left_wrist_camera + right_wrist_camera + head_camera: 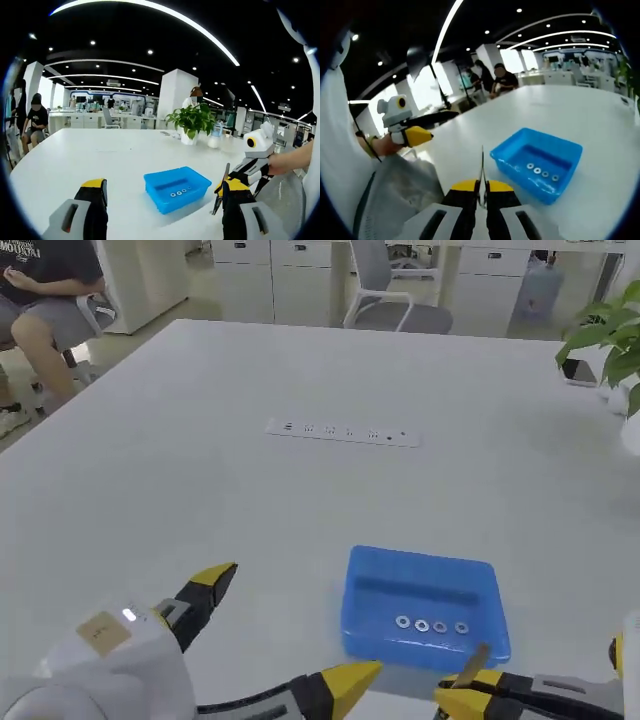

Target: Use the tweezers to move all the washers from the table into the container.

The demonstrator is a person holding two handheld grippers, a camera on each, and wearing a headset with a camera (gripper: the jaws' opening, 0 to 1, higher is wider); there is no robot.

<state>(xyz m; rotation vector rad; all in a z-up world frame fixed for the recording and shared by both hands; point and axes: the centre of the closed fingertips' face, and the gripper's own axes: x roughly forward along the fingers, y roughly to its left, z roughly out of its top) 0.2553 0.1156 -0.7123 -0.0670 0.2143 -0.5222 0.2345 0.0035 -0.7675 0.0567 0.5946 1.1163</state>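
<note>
The left gripper [305, 618] hovers low over the table [300, 500], just to the left of the blue container [420, 558]. It points forward, its jaws are spread wide, and nothing is between them. The right gripper [481, 189] is at the near right corner of the container, with its jaws clenched on the thin tweezers [482, 162]. Four washers [431, 625] lie in a row inside the container.

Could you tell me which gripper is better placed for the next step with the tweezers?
The right gripper, probably: it is shut on the tweezers beside the container with four washers in it; the left gripper is open and empty.
</note>
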